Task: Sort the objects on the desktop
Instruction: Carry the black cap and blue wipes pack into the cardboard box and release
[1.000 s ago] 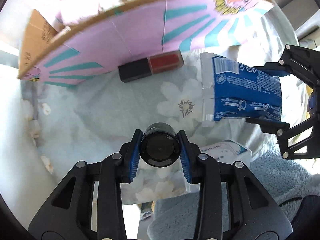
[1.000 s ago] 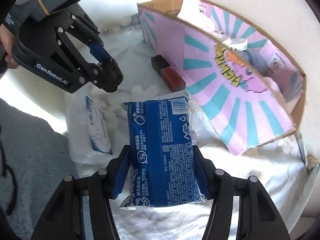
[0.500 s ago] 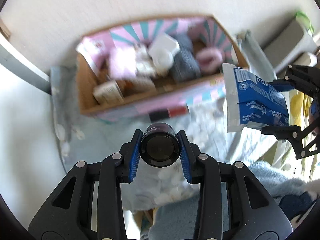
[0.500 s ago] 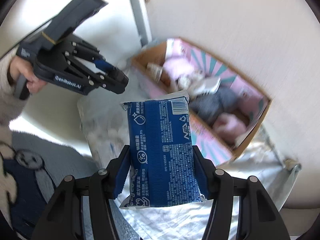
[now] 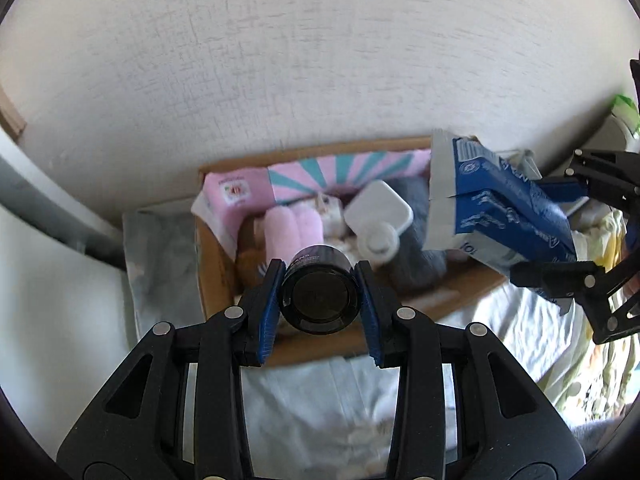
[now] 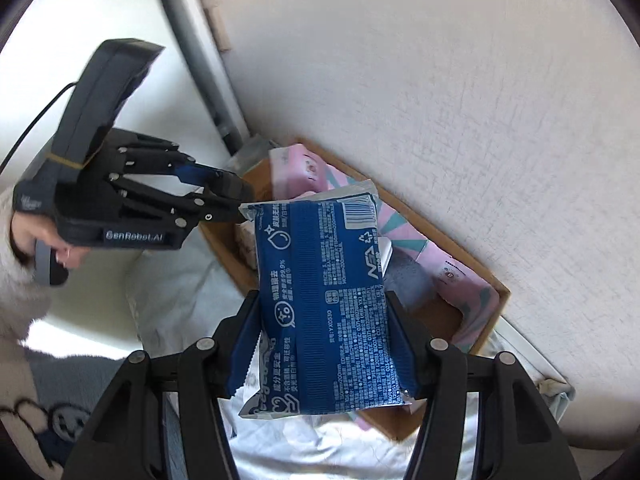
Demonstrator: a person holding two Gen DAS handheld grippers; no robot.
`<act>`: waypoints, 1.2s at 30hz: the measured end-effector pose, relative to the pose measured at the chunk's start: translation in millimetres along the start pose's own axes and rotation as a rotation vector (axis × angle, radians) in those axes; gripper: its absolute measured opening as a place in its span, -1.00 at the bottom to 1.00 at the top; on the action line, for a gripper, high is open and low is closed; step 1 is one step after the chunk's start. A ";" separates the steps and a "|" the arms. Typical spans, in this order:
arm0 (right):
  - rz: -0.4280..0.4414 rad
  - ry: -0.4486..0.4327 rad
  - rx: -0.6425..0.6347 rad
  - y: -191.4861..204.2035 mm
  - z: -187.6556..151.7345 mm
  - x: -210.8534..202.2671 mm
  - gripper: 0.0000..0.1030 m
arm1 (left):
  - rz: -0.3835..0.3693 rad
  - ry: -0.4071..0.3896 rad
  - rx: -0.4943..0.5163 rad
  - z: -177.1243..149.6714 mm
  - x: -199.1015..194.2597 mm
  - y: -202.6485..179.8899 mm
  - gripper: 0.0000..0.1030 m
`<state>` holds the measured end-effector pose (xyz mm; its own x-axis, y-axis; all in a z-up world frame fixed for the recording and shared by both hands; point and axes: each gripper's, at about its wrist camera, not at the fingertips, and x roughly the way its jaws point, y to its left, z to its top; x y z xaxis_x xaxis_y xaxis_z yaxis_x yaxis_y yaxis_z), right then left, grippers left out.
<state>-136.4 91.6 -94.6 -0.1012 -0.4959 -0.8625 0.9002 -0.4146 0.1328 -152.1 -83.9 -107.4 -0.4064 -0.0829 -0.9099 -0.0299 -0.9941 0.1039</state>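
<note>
**Both grippers loaded and poised over the box**

The small black cylindrical jar [image 5: 318, 298] sits clamped between the blue-padded jaws of the left gripper [image 5: 319, 303], closed snug on its sides, end-on to the camera. It hangs in the air above the near left part of the pink-and-teal striped cardboard box [image 5: 212, 264], not yet inside it. The flat blue plastic packet with white print [image 6: 324, 308] is pinched across its width by the right gripper [image 6: 325, 344], jaws closed on its two long edges, and it hovers over the right half of the same box, tilted down toward it.

I'd say the sorting is well along, with these two deliveries at the drop stage: what is left for them is to lower and let go. Whether more things wait on the bench I cannot tell from here.

The box stands against the white textured wall [image 5: 320, 60], on a pale floral cloth [image 5: 520, 332]. It is already crowded: a rolled pink fluffy bundle [image 5: 294, 226] at the left, a white rounded-square plastic container [image 5: 378, 208] in the middle, with a white round cap just below it, and grey knitted fabric [image 5: 416, 258] to the right. Free space looks tight, so each thing will likely land on top of others.
</note>
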 end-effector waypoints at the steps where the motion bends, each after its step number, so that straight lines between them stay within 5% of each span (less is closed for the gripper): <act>1: -0.011 0.009 0.011 -3.2 3.3 5.6 0.06 | -0.003 -0.001 -0.001 2.7 4.0 1.8 -0.37; 17: -0.082 0.063 0.148 -34.2 7.4 39.7 0.08 | -0.018 -0.058 0.055 19.5 28.1 -2.8 -0.31; 19: -0.088 0.067 0.165 -37.3 7.6 43.0 0.20 | 0.036 -0.064 0.054 21.7 29.0 -3.5 0.23; 20: -0.091 0.057 0.169 -37.8 6.4 41.5 0.43 | 0.077 -0.064 0.048 23.0 29.6 -3.1 1.00; 21: -0.107 0.036 0.174 -38.0 4.7 38.7 0.56 | 0.102 -0.088 0.042 23.4 27.9 -2.1 0.99; 36: -0.168 -0.115 0.200 -5.9 -29.7 -21.4 0.57 | 0.108 -0.169 0.067 6.1 9.4 -19.7 0.99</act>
<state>-126.9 127.3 -91.4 -0.2994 -0.4860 -0.8211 0.7666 -0.6348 0.0962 -160.9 -64.6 -115.5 -0.5581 -0.1703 -0.8121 -0.0366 -0.9727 0.2291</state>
